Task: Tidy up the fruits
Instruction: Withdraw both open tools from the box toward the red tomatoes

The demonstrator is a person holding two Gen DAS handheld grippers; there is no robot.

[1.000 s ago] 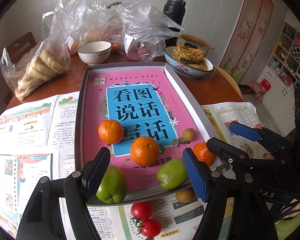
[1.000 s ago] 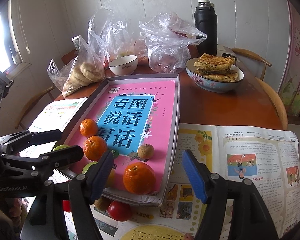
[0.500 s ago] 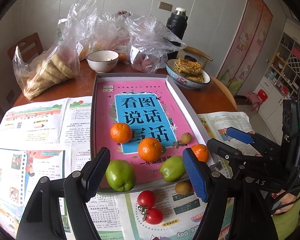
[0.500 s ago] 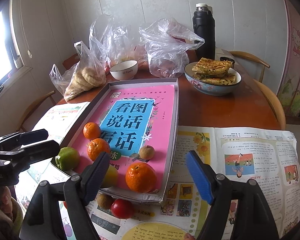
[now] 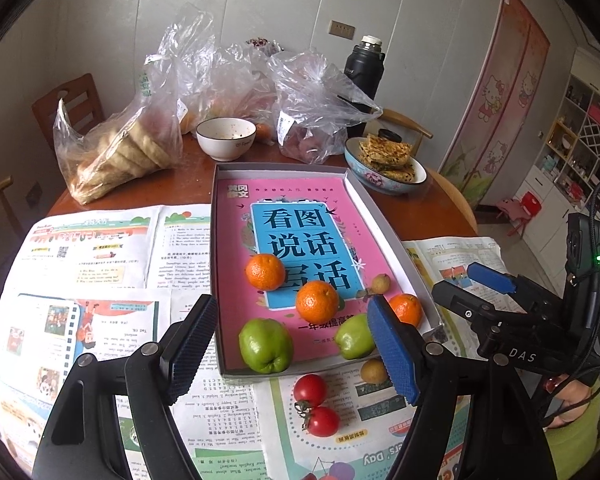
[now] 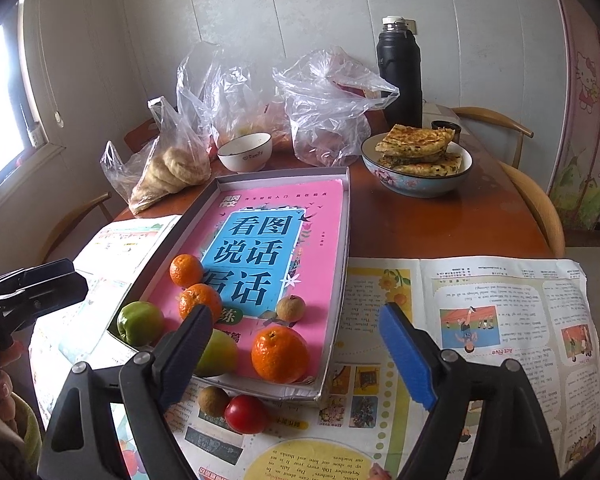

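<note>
Fruit sits mostly inside the shallow box lid (image 5: 396,236) on the table (image 6: 420,224): three oranges (image 5: 317,302), two green fruits (image 5: 265,345) and a small brown fruit (image 5: 380,283) lie on the pink book cover at its near end. Left outside on the newspaper (image 5: 100,248), just beside the lid's near edge, are a pair of tomatoes (image 5: 315,404) on one stem and another small brown fruit (image 5: 373,370).

Both sets of tongs hang above the near edge with nothing between their pads. The left tongs (image 5: 292,352) stand open, and the right tongs (image 6: 296,352) have just been opening wider, empty.

The step in hand looks like choosing the next stray piece (tomatoes or the brown fruit, I cannot tell which). For a good pick:
- Take the brown fruit with the right tongs, since it lies nearer that side in the left view, and close gently on its middle
- For the tomatoes, grip one of them across its widest part, lightly; the skin will likely split or slip under a hard squeeze, and the joined stem means the second one may swing
- Lift clear over the lid's low wall before moving inward, and set down in a bare spot away from the oranges, which could roll
</note>
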